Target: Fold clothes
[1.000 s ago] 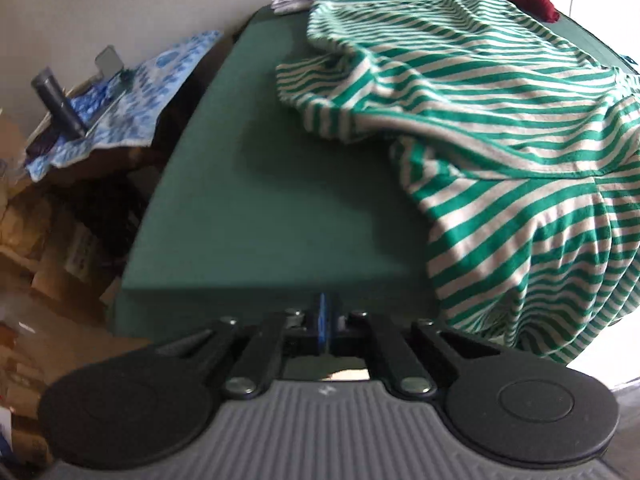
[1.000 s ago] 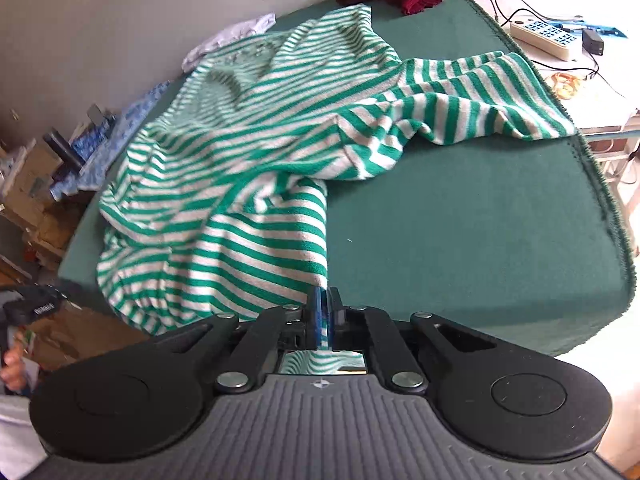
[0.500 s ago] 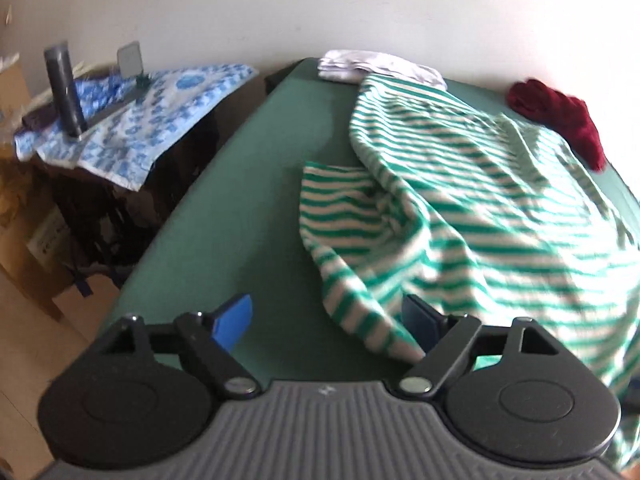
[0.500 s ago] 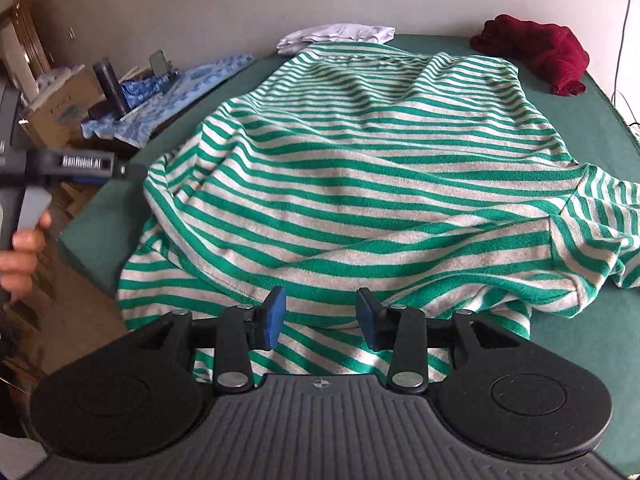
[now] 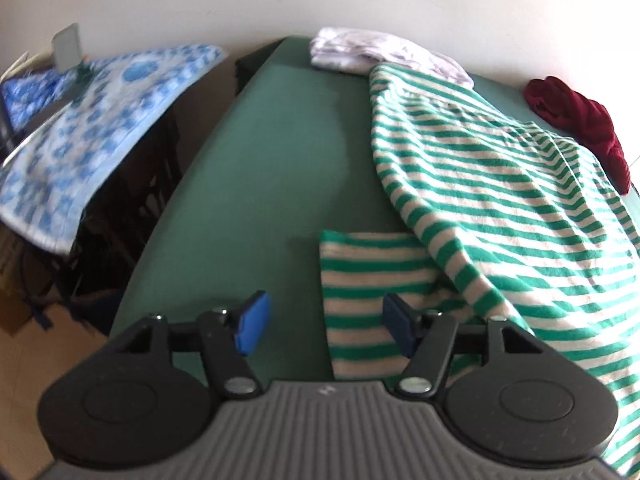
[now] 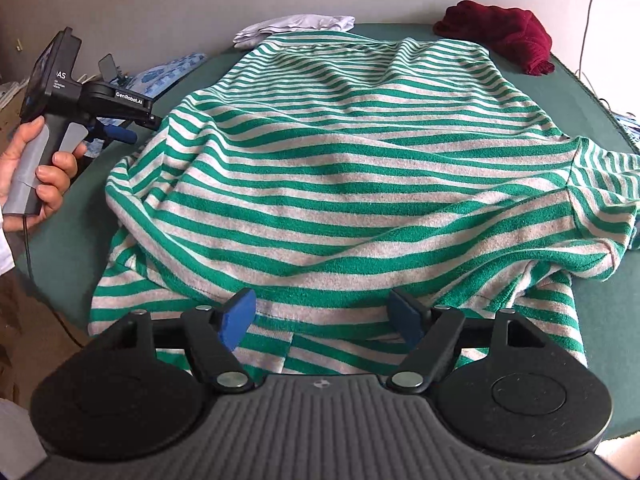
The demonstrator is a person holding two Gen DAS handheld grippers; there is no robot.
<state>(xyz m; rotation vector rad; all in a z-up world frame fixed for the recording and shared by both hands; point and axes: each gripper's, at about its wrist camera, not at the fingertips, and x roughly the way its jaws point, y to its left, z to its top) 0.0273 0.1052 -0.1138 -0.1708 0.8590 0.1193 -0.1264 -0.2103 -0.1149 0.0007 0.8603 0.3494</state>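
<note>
The green-and-white striped knit shirt (image 6: 360, 168) is spread lengthwise from 6 to 12 o'clock on the green-covered worktop (image 5: 272, 184). Its near hem is met at 12 o'clock by the right gripper (image 6: 322, 316), its sleeve at 1 o'clock by the left gripper (image 5: 326, 322). Both grippers are held wide and empty.

We read "GenRobot.AI" in white on the black body of the hand-held left tongs (image 6: 116, 130); its rear block shows "AS".

Green-and-white striped shirt (image 6: 360, 168), rumpled, spread across green table (image 6: 600, 320), sleeve folded under

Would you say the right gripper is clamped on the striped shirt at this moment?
No, the right gripper is open, its blue pads spread apart above the striped shirt.
</note>
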